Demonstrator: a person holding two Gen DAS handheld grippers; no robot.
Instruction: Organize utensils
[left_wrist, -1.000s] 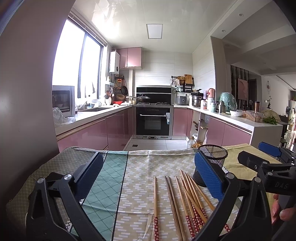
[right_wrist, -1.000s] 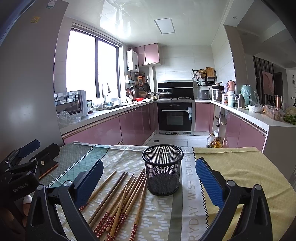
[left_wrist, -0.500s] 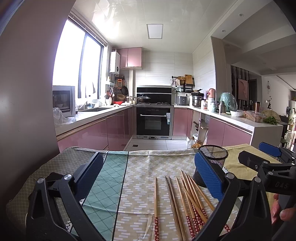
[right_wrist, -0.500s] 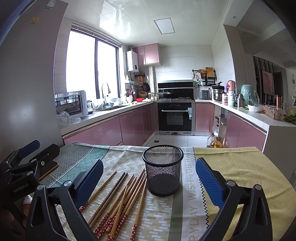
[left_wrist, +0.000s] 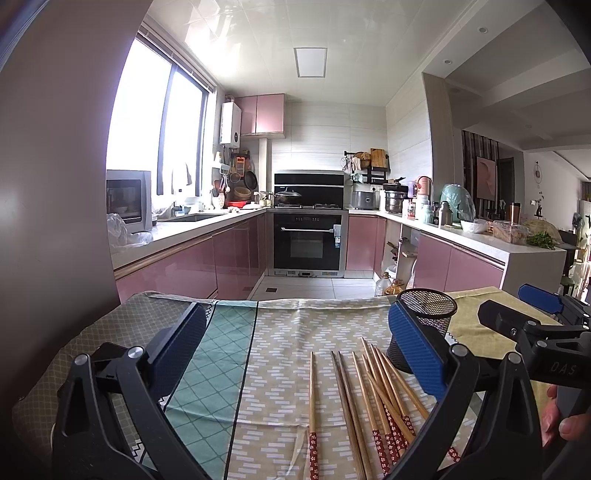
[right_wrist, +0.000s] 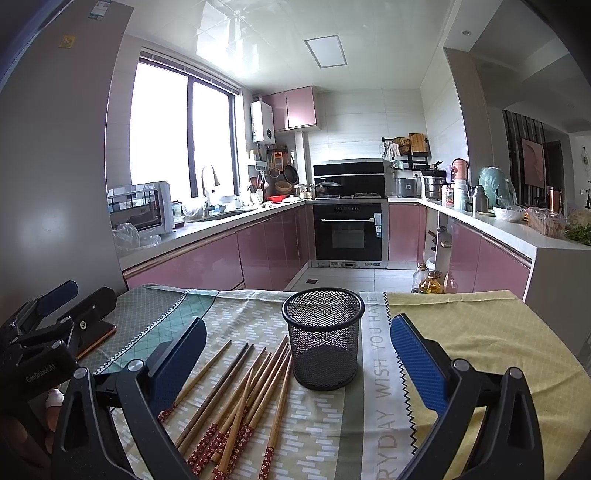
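Observation:
Several wooden chopsticks (right_wrist: 243, 398) with red patterned ends lie loose on the patchwork tablecloth, just left of an upright black mesh cup (right_wrist: 324, 339). My right gripper (right_wrist: 295, 354) hovers open above the cloth, its blue pads either side of the cup and chopsticks, holding nothing. In the left wrist view the chopsticks (left_wrist: 369, 398) lie between my open left gripper's (left_wrist: 295, 354) fingers, and the cup (left_wrist: 428, 325) stands partly hidden behind the right pad (left_wrist: 417, 354). Each view shows the other gripper at its edge: the right gripper (left_wrist: 532, 325) and the left gripper (right_wrist: 48, 325).
The table (right_wrist: 480, 332) is covered in a green, beige and yellow cloth; its far edge drops to the kitchen floor. A flat brown-edged object (right_wrist: 99, 336) lies under the left gripper at far left. Pink cabinets, an oven and cluttered counters stand beyond.

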